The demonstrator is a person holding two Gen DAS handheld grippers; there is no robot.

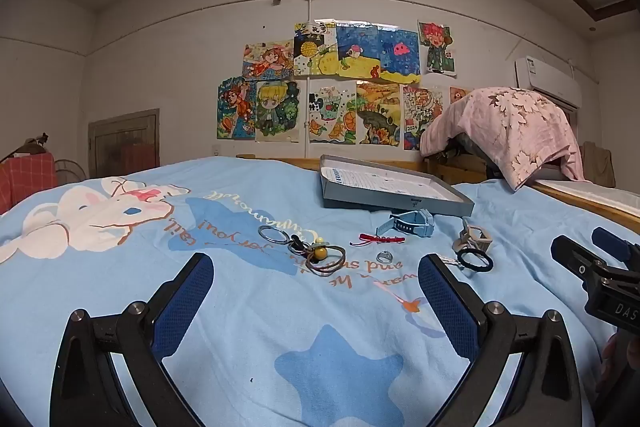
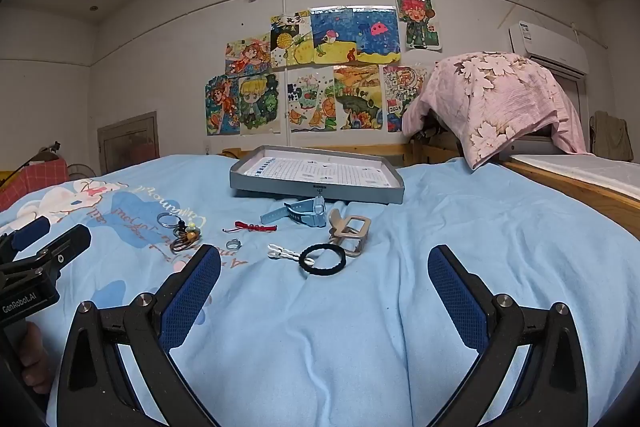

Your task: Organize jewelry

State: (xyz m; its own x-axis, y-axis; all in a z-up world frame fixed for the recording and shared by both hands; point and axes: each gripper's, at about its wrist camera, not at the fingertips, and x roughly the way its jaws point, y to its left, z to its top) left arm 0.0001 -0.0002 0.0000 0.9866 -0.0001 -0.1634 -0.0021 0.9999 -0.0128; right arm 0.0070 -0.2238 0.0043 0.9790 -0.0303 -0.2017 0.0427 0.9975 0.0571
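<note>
Jewelry lies loose on a light blue bedspread. A grey box lid tray sits behind the pieces. In front of it are a blue watch, a red string bracelet, a small silver ring, silver bangles, brown hair ties with beads, a black hair tie, a beige clip and a white clip. My left gripper and right gripper are open and empty, short of the pieces.
A pink flowered cloth covers something at the far right beside a wooden bed rail. Drawings hang on the back wall. The right gripper shows at the right edge of the left wrist view.
</note>
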